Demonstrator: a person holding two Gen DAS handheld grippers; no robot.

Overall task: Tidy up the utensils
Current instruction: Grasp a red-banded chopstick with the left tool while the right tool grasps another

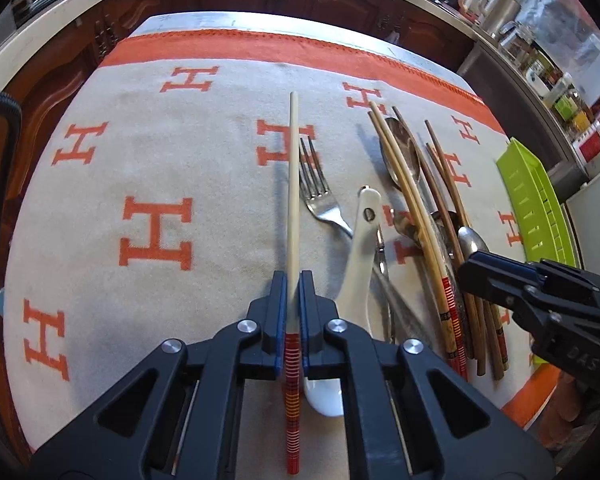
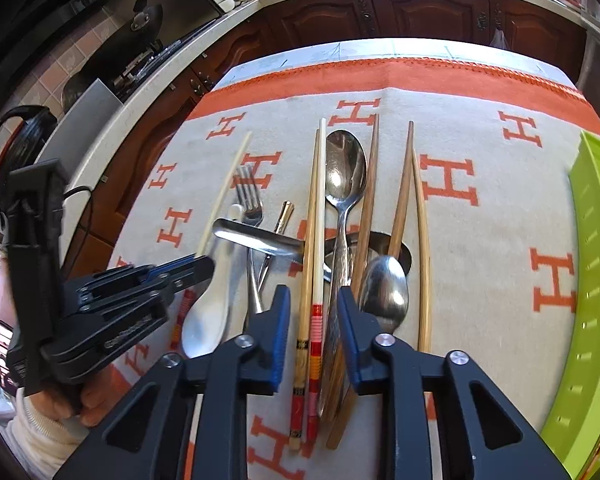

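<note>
My left gripper [image 1: 293,280] is shut on a pale chopstick [image 1: 293,200] with a red striped handle, held just above the cloth; it also shows in the right wrist view [image 2: 224,188]. My right gripper [image 2: 313,298] is open over a pile of utensils: two pale chopsticks with red ends [image 2: 314,240], brown chopsticks [image 2: 404,200], a large metal spoon [image 2: 345,172] and a smaller spoon [image 2: 384,292]. A fork [image 1: 318,192] and a white ceramic spoon [image 1: 360,248] lie between the grippers. The right gripper shows in the left wrist view [image 1: 484,276].
A lime green slotted tray [image 2: 592,280] stands at the table's right edge, also in the left wrist view [image 1: 532,200]. The cloth [image 1: 140,160] is beige with orange H marks. Dark wood cabinets [image 2: 420,12] and a cluttered counter lie beyond the table.
</note>
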